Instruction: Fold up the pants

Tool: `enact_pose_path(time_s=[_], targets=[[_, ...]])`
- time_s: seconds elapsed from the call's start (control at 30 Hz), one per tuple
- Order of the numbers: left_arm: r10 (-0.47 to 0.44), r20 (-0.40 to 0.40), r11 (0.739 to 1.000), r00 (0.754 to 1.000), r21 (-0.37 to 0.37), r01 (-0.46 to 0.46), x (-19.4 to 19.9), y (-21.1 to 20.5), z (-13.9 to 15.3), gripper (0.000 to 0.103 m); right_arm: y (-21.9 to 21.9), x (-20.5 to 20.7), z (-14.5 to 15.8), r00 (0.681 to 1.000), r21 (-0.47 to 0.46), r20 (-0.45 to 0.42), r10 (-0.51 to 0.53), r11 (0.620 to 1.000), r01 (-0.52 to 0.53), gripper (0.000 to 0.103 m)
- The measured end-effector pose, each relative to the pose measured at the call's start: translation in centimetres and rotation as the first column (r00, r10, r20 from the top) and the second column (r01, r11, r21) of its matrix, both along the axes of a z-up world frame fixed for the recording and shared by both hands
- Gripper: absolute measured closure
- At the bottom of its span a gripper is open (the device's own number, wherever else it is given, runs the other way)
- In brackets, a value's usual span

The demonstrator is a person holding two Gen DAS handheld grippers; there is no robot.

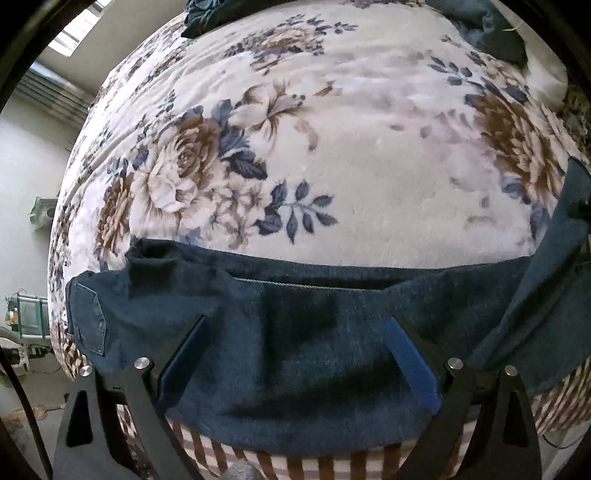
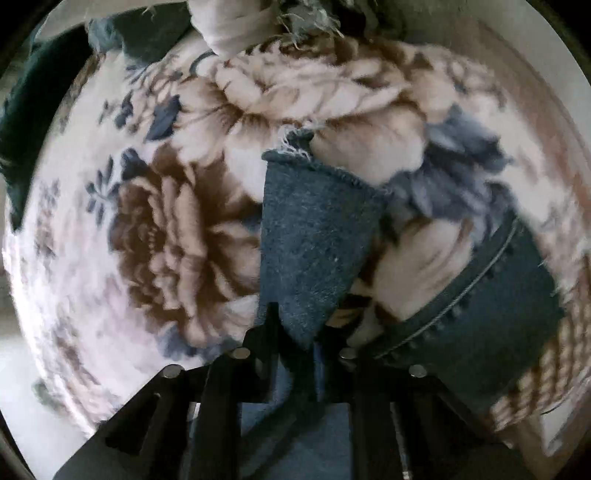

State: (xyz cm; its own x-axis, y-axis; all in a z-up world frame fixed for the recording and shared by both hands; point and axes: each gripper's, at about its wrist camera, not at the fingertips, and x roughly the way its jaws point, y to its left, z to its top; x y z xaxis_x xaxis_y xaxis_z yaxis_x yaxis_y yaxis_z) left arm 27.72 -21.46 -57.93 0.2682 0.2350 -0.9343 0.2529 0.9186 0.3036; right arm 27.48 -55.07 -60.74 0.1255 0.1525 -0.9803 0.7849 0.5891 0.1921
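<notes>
Dark blue denim pants point(image 1: 303, 332) lie across the near edge of a floral blanket point(image 1: 369, 147), a back pocket showing at the left. My left gripper point(image 1: 295, 350) hovers over them, jaws wide apart, with the cloth under the blue pads point(image 1: 410, 365) and nothing pinched. In the right wrist view, my right gripper point(image 2: 299, 332) is shut on a strip of the pants point(image 2: 314, 236) with a frayed hem, lifted off the blanket point(image 2: 166, 240). Another stitched part of the denim point(image 2: 498, 295) trails to the right. That view is motion-blurred.
More dark clothes point(image 1: 491, 33) are heaped at the blanket's far edge. A striped sheet point(image 1: 332, 465) shows below the pants at the bed's near side. To the left are the floor and room furniture point(image 1: 26, 317).
</notes>
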Motion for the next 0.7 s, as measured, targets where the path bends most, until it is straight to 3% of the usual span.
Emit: enact_pose_path(time_s=[0.1, 0.2, 0.27, 0.33, 0.43, 0.53, 0.7], targets=[[0.009, 0.007, 1.000, 1.000, -0.028, -0.009, -0.2, 0.5, 0.9, 0.006, 0.0, -3.0, 3.9, 0.995, -0.066, 0.100, -0.016, 0.998, 0.023, 0.090], [0.028, 0.003, 0.998, 1.000, -0.051, -0.027, -0.4, 0.9, 1.2, 0.006, -0.1, -7.9, 6.4, 0.980, -0.067, 0.185, -0.074, 0.994, 0.088, 0.090], [0.041, -0.002, 0.997, 0.999, -0.061, -0.041, -0.6, 1.1, 1.2, 0.006, -0.6, -12.0, 5.7, 0.978, -0.028, 0.173, -0.121, 0.991, 0.127, 0.090], [0.046, -0.015, 0.997, 0.999, -0.063, -0.047, -0.8, 1.1, 0.8, 0.006, -0.7, -15.0, 3.1, 0.975, 0.055, 0.131, -0.179, 0.983, 0.173, 0.088], [0.039, -0.034, 0.997, 0.999, -0.061, -0.041, -1.3, 1.0, 0.2, 0.006, -1.7, -19.2, -0.2, 0.950, 0.214, 0.107, -0.294, 0.940, 0.267, 0.084], [0.015, -0.033, 0.999, 0.999, -0.048, -0.017, -1.7, 0.6, 0.0, 0.006, -1.6, -20.3, -0.5, 0.943, 0.213, 0.141, -0.300, 0.940, 0.267, 0.082], [0.009, -0.047, 0.999, 0.999, -0.051, -0.011, -2.0, 0.5, -0.2, 0.006, -1.1, -18.8, 0.8, 0.976, 0.148, 0.046, -0.214, 0.968, 0.205, 0.077]])
